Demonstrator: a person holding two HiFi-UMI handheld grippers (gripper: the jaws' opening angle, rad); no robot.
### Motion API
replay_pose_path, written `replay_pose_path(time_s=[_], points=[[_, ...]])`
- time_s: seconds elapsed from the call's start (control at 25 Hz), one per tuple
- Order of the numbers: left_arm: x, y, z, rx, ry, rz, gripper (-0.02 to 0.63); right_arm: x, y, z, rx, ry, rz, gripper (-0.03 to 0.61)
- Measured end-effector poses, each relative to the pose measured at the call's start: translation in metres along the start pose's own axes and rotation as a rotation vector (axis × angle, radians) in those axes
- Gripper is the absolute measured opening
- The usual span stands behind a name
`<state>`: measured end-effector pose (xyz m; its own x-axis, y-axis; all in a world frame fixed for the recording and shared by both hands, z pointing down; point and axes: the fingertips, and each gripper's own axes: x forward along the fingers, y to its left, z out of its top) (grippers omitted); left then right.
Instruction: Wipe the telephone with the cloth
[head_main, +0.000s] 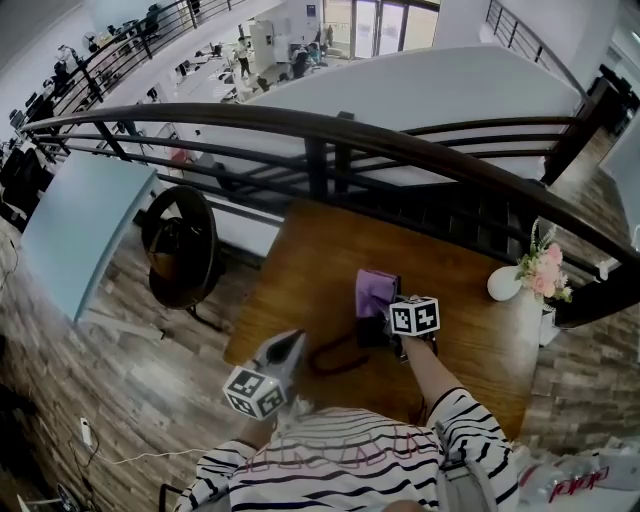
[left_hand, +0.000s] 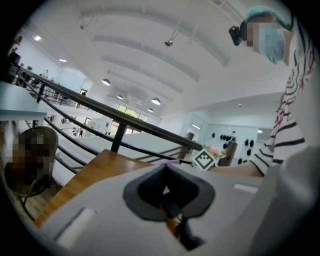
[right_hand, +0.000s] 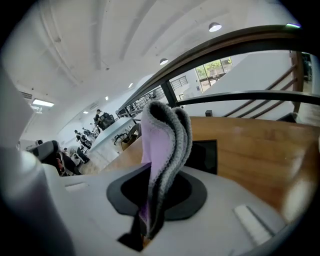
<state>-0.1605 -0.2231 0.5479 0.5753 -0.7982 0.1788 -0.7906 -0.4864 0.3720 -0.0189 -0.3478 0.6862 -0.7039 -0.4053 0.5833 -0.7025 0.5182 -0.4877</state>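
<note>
A black telephone (head_main: 371, 330) sits on the wooden table (head_main: 300, 270), and its dark cord (head_main: 335, 358) loops toward the front edge. A purple cloth (head_main: 377, 290) with a grey backing lies over the phone's far part. My right gripper (head_main: 390, 318) is shut on that cloth, just right of the phone. In the right gripper view the cloth (right_hand: 165, 145) stands up folded out of the jaws of my right gripper (right_hand: 146, 225), with the phone's black body (right_hand: 205, 156) behind. My left gripper (head_main: 295, 343) hovers near the table's front left, apart from the phone, and looks shut with nothing in it (left_hand: 167, 200).
A white vase (head_main: 503, 283) with pink flowers (head_main: 543, 270) stands at the table's right edge. A dark curved railing (head_main: 330, 130) runs close behind the table. A round dark chair (head_main: 180, 245) stands on the floor to the left.
</note>
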Motion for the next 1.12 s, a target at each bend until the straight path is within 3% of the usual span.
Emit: replay_pose_path(time_s=[0.68, 0.92, 1.12], points=[[0.034, -0.032, -0.004, 0.031, 0.027, -0.113, 0.002, -0.073, -0.082, -0.013, 0.081, -0.053, -0.215, 0.052], [0.034, -0.038, -0.003, 0.039, 0.025, -0.127, 0.002, -0.082, -0.071, -0.012, 0.092, -0.104, -0.21, 0.051], [0.027, -0.035, -0.003, 0.04, 0.023, -0.126, 0.002, -0.076, -0.032, -0.012, 0.067, -0.169, -0.132, 0.051]])
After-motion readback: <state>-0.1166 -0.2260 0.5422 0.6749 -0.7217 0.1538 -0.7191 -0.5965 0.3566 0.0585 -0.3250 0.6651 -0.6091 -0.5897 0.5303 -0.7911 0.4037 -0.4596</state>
